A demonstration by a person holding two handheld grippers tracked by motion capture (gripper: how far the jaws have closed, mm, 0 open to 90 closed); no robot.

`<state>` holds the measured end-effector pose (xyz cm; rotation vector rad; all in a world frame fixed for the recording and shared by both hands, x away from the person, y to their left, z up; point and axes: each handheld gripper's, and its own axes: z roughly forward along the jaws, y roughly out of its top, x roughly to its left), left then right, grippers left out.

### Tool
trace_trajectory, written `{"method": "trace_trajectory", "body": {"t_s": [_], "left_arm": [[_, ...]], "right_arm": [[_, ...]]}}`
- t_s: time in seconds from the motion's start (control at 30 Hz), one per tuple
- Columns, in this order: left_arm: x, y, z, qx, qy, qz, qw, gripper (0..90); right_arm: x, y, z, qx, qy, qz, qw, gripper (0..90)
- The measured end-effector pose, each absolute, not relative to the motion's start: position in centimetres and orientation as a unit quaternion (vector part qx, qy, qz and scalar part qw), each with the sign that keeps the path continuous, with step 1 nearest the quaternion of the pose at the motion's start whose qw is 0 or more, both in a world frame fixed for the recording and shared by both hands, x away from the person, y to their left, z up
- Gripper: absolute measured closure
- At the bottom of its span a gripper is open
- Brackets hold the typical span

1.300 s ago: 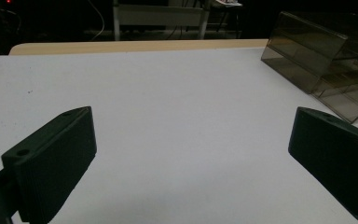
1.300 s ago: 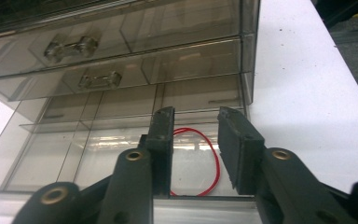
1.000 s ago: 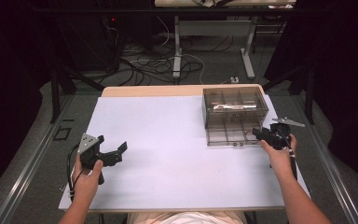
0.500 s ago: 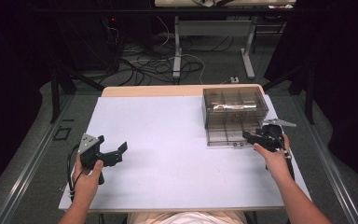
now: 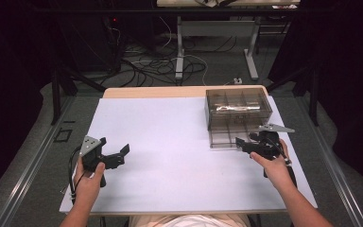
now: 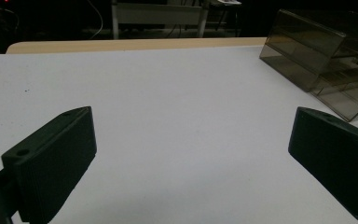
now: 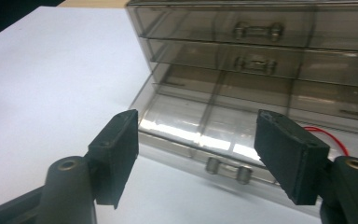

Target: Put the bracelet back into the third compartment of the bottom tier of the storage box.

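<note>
Up close, the right gripper [image 7: 196, 154], jaws spread and empty, faced the smoky clear plastic drawer cabinet's [image 7: 261, 70] pulled-out bottom drawer [image 7: 200, 140] and its handle [image 7: 228, 171], while the left gripper [image 6: 191, 158] gaped empty over bare white tabletop [image 6: 168, 116].

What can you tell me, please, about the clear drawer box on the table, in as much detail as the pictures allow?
The drawer box is smoky, see-through plastic, standing upright on the white table at its far right. It has three stacked drawers, each with a small clear handle. The upper two are shut; the bottom drawer is pulled out toward the person, showing dividers and a thin red wire at one side. A pale object lies inside an upper level. The right gripper hovers open just before the bottom handle, not touching it.
</note>
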<state>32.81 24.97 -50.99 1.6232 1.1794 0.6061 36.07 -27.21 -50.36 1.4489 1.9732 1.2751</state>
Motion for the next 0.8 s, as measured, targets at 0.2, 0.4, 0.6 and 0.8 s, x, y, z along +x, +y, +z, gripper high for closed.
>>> {"method": "trace_trajectory", "body": {"t_s": [0.2, 0.4, 0.6, 0.8], "left_arm": [[32.8, 24.9, -51.0, 0.672, 0.488, 0.249, 0.498, 0.7], [32.8, 24.8, -51.0, 0.673, 0.486, 0.247, 0.5, 0.7], [32.8, 24.7, -51.1, 0.677, 0.484, 0.243, 0.498, 0.7], [32.8, 24.6, -51.1, 0.68, 0.484, 0.237, 0.498, 0.7]], "right_arm": [[35.1, -26.2, -49.8, 0.501, 0.707, 0.465, 0.182, 28.4], [34.4, -25.4, -49.8, 0.49, 0.715, 0.47, 0.168, 27.6], [33.9, -24.4, -50.1, 0.469, 0.727, 0.47, 0.172, 21.3], [33.4, -23.7, -50.4, 0.456, 0.73, 0.479, 0.17, 16.3]]}}
